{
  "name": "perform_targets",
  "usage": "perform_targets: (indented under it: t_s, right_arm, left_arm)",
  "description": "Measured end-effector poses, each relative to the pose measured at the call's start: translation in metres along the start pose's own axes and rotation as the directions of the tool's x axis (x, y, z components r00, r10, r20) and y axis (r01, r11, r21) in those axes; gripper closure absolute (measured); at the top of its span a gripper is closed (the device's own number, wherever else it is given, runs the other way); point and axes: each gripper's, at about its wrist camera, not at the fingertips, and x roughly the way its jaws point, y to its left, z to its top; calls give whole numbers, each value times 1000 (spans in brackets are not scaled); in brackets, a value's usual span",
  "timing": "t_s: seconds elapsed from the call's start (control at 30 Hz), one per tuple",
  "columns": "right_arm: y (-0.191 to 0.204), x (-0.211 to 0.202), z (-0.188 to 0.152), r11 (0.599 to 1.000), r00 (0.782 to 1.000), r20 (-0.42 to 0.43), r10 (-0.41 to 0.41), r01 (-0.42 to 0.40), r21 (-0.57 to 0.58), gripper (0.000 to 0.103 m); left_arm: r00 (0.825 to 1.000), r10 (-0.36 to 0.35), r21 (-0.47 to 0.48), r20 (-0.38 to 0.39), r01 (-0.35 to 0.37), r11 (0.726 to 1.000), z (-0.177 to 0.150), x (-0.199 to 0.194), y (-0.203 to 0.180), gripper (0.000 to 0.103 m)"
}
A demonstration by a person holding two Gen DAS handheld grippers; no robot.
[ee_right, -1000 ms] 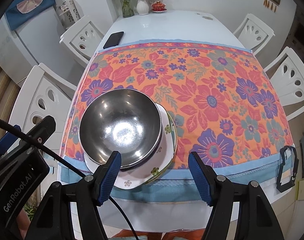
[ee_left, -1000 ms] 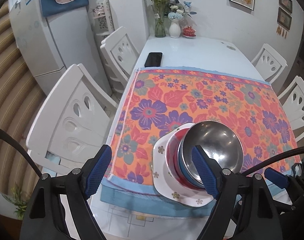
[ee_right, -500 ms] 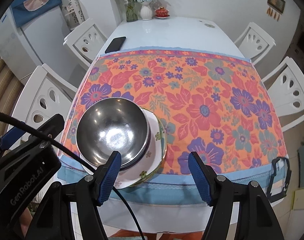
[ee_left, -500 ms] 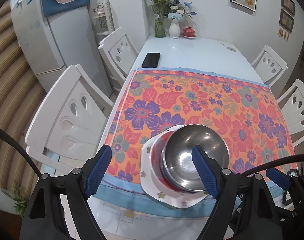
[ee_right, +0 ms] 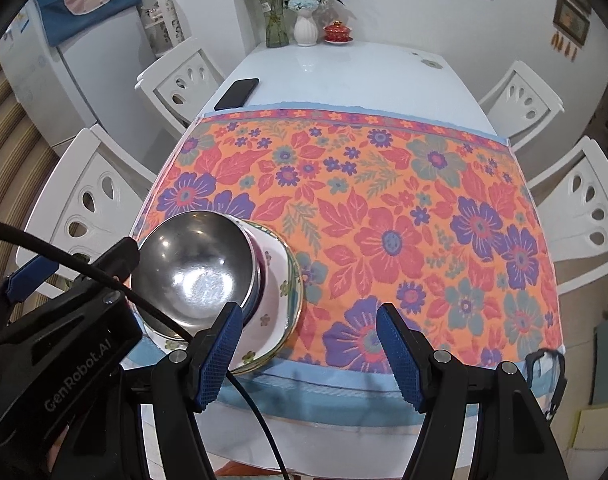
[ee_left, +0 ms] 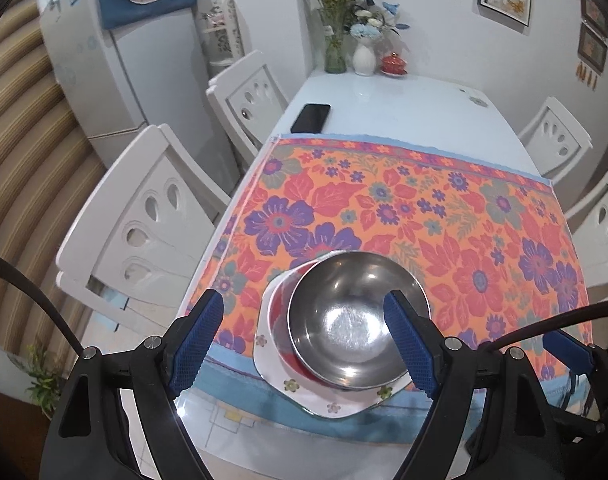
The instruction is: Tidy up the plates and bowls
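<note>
**Stacked dishes at near-left edge of cloth, both tongs wide and empty**

Steel bowl point(ee_left: 353, 320) tops the stack, nested in further bowls: a red one point(ee_left: 282, 320) shows only as a sliver on its left side, and a blue rim point(ee_right: 251, 300) peeks out below in the right view. How many bowls sit inside cannot be counted. Beneath them, a white flowered plate point(ee_left: 327, 402); right view shows a second, green-edged rim point(ee_right: 298, 300) under it. Stack rests on the floral tablecloth point(ee_left: 423, 216) at its near-left corner, plate overhanging the blue border.

Left gripper point(ee_left: 309, 342) spread wide, holding nothing; its right finger overlaps the bowl's rim in view, contact not certain. Right gripper point(ee_right: 307, 356) also spread wide and empty, above the cloth just right of the stack; the left gripper's body hides the stack's near-left part there.

Outward: black phone point(ee_left: 311, 117) on bare white table point(ee_left: 403, 108) beyond the cloth; vases point(ee_right: 305, 28) at the far end; white chairs point(ee_left: 144, 220) around.
</note>
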Motion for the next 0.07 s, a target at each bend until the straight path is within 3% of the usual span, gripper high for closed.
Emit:
perform_targets:
  t_s: [0.07]
  right_arm:
    - [-10,0,2,1000,1000,4,2,-3,4,36]
  left_arm:
    - [1000,-2,3,2,2,1000,3,0,-6,22]
